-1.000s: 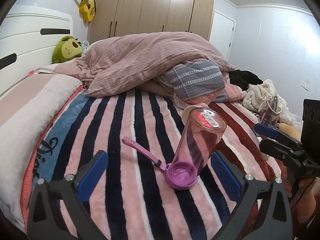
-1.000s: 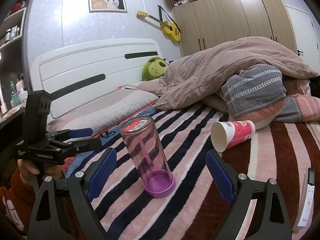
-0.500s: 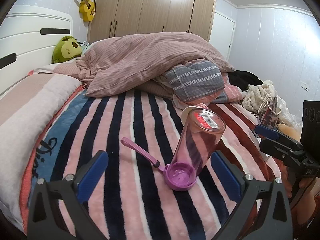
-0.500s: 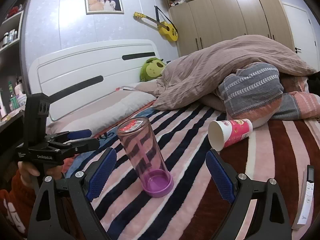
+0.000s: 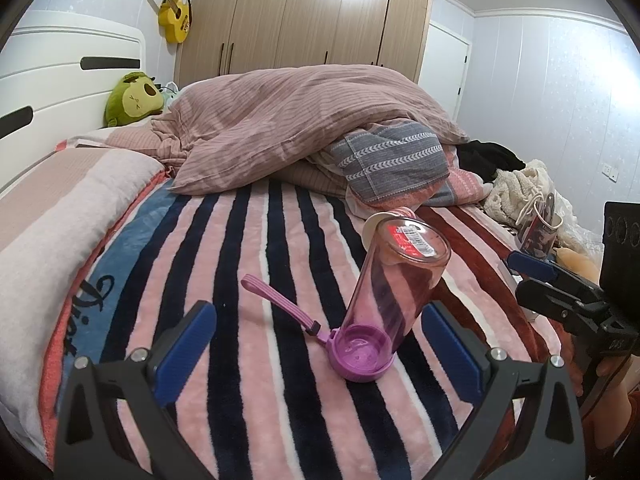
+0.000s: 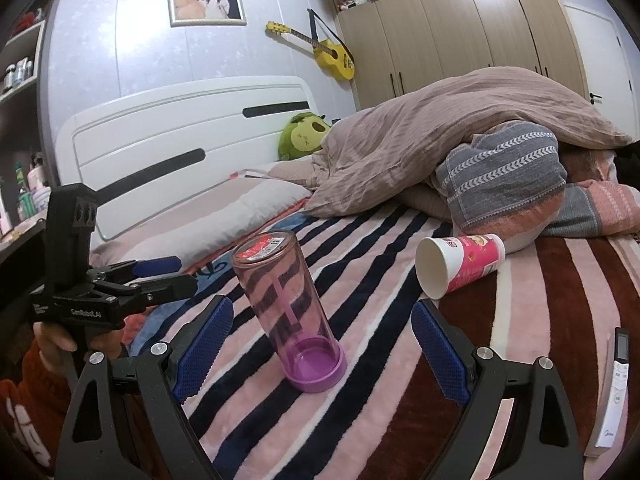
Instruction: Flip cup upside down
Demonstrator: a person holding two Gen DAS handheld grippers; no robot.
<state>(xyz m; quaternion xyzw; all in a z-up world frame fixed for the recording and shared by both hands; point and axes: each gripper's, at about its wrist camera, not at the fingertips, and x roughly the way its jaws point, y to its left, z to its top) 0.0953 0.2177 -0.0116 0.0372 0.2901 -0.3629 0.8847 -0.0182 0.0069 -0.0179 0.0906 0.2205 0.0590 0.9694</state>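
Purple cup point(image 5: 394, 280) standing inverted on striped blanket point(image 5: 256, 248), lid end down (red sticker on top); left gripper point(image 5: 316, 354) and right gripper point(image 6: 322, 346) both hovering spread wide, gripping nothing, flanking cup

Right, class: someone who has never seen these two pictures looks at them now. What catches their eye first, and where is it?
The purple bottle stands lid-down on the striped blanket, between the open right tongs. Behind it a paper cup lies on its side, mouth toward the camera. On the wall by the wardrobe hangs a yellow guitar.
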